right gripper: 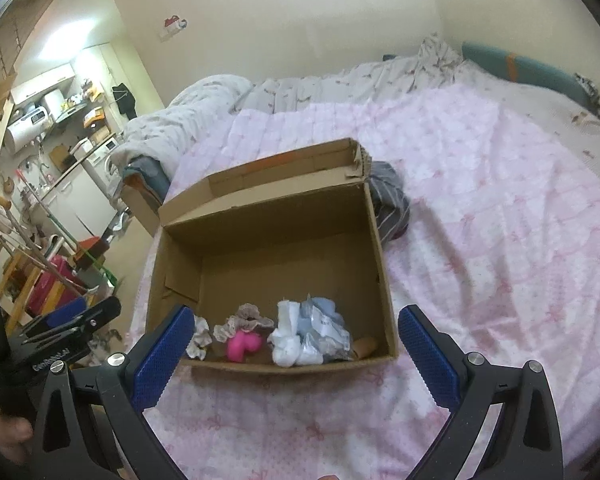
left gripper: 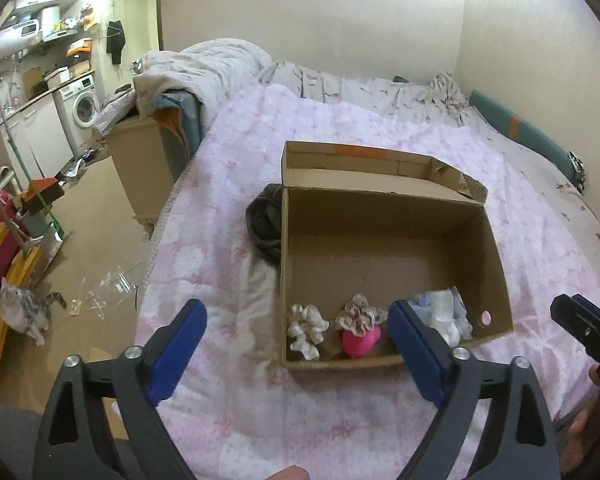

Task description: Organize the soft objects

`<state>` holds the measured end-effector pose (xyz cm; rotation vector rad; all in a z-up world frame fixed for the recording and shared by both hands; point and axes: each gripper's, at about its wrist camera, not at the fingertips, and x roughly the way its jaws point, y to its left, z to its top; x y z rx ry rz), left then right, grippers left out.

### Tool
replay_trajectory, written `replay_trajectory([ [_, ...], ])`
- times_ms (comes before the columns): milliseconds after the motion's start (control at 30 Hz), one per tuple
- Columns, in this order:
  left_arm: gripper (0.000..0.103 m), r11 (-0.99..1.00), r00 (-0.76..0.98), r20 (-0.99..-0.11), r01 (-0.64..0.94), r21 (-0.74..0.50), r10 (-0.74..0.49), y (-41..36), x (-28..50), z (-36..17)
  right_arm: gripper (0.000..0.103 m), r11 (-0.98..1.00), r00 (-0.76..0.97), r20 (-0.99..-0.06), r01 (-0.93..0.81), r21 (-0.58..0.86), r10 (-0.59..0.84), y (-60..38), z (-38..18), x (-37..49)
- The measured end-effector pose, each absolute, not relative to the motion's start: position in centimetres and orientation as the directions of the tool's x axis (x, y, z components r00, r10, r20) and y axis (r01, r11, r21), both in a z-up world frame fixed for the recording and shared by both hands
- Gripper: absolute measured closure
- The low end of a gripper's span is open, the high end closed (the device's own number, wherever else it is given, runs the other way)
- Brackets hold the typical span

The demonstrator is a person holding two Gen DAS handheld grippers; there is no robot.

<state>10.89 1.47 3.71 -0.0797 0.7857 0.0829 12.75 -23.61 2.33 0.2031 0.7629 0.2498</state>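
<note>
Black grippers point(left gripper: 296, 344) with blue pads point(right gripper: 164, 364) (silver screws)

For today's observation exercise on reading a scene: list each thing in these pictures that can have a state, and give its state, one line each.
Cardboard box: open, lid flap folded back.
White scrunchie: inside box, near wall.
Pink item: inside box, patterned scrunchie on it.
Bagged white and blue items: inside box.
Dark striped garment: outside, against box.
Left hand-held gripper: open, empty.
Right hand-held gripper: open, empty.

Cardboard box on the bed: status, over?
Left gripper and right gripper open, empty. Cardboard box holds white scrunchie, pink toy, bagged socks. Striped dark garment beside box, still out.
</note>
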Motion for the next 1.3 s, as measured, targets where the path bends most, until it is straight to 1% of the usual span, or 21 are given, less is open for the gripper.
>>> replay_trajectory([
  [133,0.0,0.993,0.704,-0.71,-0.086,-0.076,0.007,1.7,8.3,3.5,0.0,0.957,0.713,-0.644,-0.151,0.247,0.278,-23.7,1.9,10.4],
  [233,0.0,0.995,0.724,-0.69,-0.053,-0.079,-0.016,1.3,6.9,3.4,0.0,0.958,0.699,-0.659,-0.154,0.241,0.278,-23.4,0.9,9.4],
  [367,0.0,0.998,0.749,-0.662,-0.053,-0.019,0.027,0.3,6.5,2.8,0.0,0.964,0.707,-0.657,-0.16,0.213,0.263,-22.6,0.1,9.0],
  [433,0.0,0.999,0.741,-0.67,-0.054,-0.004,0.038,0.0,7.0,2.3,0.0,0.967,0.711,-0.656,-0.168,0.19,0.252,-22.1,-0.2,9.2],
  [633,0.0,0.996,0.725,-0.688,-0.056,-0.066,-0.005,0.1,7.5,1.5,0.0,0.97,0.705,-0.666,-0.181,0.162,0.243,-21.3,-0.9,9.5],
  [800,0.0,0.997,0.727,-0.687,-0.057,-0.061,-0.001,0.1,7.6,1.5,0.0,0.973,0.703,-0.674,-0.181,0.143,0.229,-21.0,-1.0,9.6],
  [1300,0.0,0.998,0.721,-0.693,-0.04,-0.041,0.001,-0.4,7.6,1.4,0.0,0.974,0.695,-0.682,-0.168,0.153,0.227,-21.0,-1.3,10.1],
])
